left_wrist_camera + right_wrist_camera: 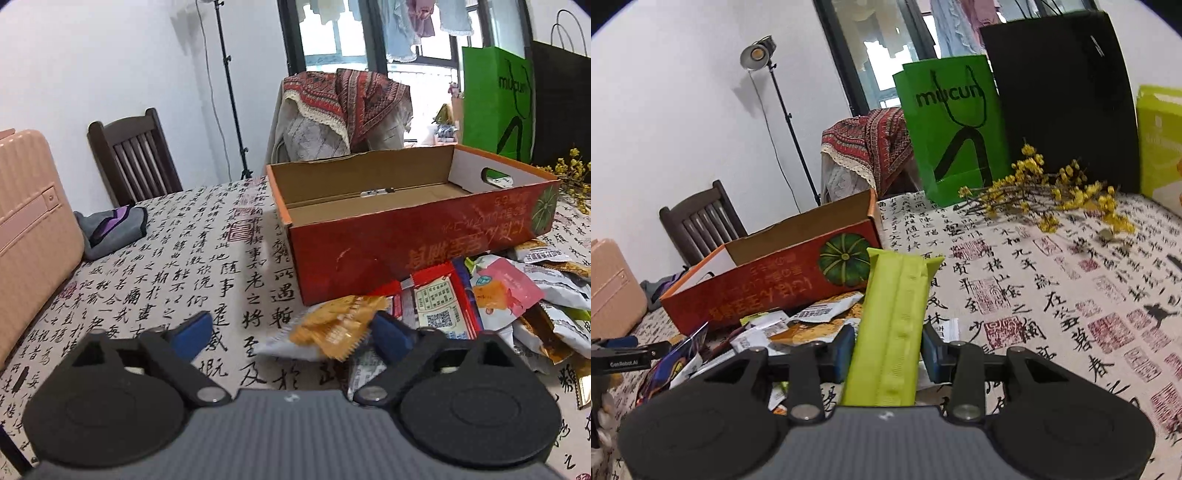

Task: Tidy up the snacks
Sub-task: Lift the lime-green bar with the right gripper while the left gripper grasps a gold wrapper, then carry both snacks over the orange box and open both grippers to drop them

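An open, empty red cardboard box [413,236] stands on the calligraphy tablecloth; it also shows in the right wrist view [768,280]. A pile of snack packets [498,295] lies in front of it. My left gripper [291,332] is open, low over the cloth, with an orange snack packet [336,325] lying by its right finger. My right gripper [888,349] is shut on a long lime-green snack pack [894,325], held above the table to the right of the box and the pile [798,321].
A green paper bag [953,129], a black bag [1063,96] and a yellow-green bag [1160,140] stand at the table's back, with yellow dried flowers [1049,195] before them. A pink suitcase [29,229], a grey pouch [110,229] and chairs [133,158] are at left.
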The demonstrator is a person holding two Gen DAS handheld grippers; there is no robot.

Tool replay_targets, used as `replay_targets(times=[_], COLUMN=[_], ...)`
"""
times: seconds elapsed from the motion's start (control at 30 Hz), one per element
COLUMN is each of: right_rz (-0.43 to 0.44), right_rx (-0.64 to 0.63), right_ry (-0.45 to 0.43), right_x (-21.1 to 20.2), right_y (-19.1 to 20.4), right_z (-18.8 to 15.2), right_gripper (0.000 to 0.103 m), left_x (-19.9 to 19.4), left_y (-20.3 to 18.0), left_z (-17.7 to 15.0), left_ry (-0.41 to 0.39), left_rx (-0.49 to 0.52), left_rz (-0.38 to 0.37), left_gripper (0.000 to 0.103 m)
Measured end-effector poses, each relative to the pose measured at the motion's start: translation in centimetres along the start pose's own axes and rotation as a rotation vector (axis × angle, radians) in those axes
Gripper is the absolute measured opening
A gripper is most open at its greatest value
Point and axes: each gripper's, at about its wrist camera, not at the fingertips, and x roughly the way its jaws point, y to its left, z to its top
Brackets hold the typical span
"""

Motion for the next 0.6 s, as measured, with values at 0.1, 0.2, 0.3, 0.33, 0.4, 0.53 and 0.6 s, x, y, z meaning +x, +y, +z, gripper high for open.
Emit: replay_targets(times=[0.1, 0.2, 0.3, 0.33, 0.4, 0.53, 0.6], right_rz=[0.003, 0.002, 0.004, 0.004, 0.006, 0.005, 0.008], right_rx=[0.023, 0.018, 0.003, -0.001, 0.0, -0.007, -0.013], right_ry=[0.0, -0.005, -0.015, -0.016, -0.017, -0.018, -0.021], right_x=[0.4, 0.5, 0.4, 0.5, 0.4, 0.4, 0.4], right_y=[-0.6, -0.5, -0.3, -0.2, -0.3, -0.3, -0.3], right_z=[-0.2, -0.5, -0.6, -0.6, -0.7, -0.7, -0.7], right_gripper=[0.038, 0.038, 0.038, 0.038, 0.038, 0.038, 0.038], left_x=[0.6, 0.8, 0.9, 0.8, 0.7, 0.2, -0.3], left_y=[0.0, 0.2, 0.2, 0.2, 0.2, 0.5, 0.7], left_z=[-0.3, -0.5, -0.7, -0.7, -0.8, -0.8, -0.8], left_ry=[0.01, 0.002, -0.005, -0.008, -0.017, -0.035, -0.05], left_rx=[-0.014, -0.025, -0.022, -0.021, -0.022, -0.029, -0.038], left_rz=[-0.024, -0.06, -0.078, -0.082, -0.078, -0.071, -0.077], left_gripper=[0.072, 0.047, 0.037, 0.035, 0.031, 0.026, 0.024])
